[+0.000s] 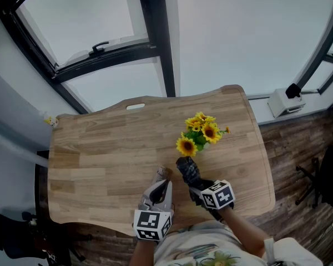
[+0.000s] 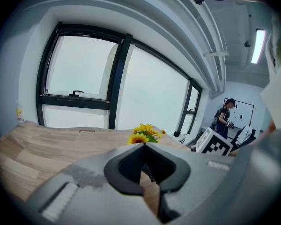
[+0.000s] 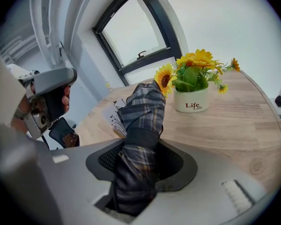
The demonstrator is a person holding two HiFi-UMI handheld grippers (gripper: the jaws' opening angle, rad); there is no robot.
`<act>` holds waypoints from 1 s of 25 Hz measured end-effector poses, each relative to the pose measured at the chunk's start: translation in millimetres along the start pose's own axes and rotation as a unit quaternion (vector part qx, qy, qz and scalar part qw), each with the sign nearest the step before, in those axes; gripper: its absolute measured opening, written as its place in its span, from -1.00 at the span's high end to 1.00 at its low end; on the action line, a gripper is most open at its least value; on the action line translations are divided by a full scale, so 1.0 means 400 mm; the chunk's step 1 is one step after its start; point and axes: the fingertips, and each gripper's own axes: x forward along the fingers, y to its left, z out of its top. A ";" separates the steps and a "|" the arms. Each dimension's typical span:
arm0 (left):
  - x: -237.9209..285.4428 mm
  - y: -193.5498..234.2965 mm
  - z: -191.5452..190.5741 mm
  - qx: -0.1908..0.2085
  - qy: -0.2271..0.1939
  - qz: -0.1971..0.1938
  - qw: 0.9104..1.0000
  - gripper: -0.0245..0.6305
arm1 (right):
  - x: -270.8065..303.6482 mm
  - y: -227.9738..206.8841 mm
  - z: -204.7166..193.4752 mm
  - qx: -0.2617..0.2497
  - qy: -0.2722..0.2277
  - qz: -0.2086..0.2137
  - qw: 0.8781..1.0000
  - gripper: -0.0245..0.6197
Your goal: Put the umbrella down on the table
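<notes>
A folded dark plaid umbrella (image 3: 143, 111) sticks out from between the jaws of my right gripper (image 3: 140, 161), which is shut on it. In the head view the umbrella (image 1: 186, 168) points up from the right gripper (image 1: 193, 183) toward the flower pot, over the wooden table (image 1: 100, 154). Whether its far end touches the table I cannot tell. My left gripper (image 1: 164, 177) sits just to its left near the table's front edge. Its jaws (image 2: 144, 146) meet at the tips with nothing between them.
A white pot of yellow sunflowers (image 1: 200, 134) stands just beyond the umbrella's end (image 3: 192, 100). A white card with small black prints (image 3: 111, 117) lies on the table under the umbrella. Large windows (image 1: 238, 32) rise behind the table. A person stands far off (image 2: 223, 116).
</notes>
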 end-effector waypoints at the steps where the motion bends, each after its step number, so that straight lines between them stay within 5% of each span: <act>1: 0.000 0.001 0.000 0.000 0.000 0.000 1.000 0.91 | 0.002 0.000 0.000 -0.001 0.001 0.000 1.000 0.33; 25: 0.011 0.017 -0.010 -0.005 0.008 0.006 1.000 0.91 | 0.057 -0.024 -0.030 -0.013 0.035 -0.004 0.999 0.33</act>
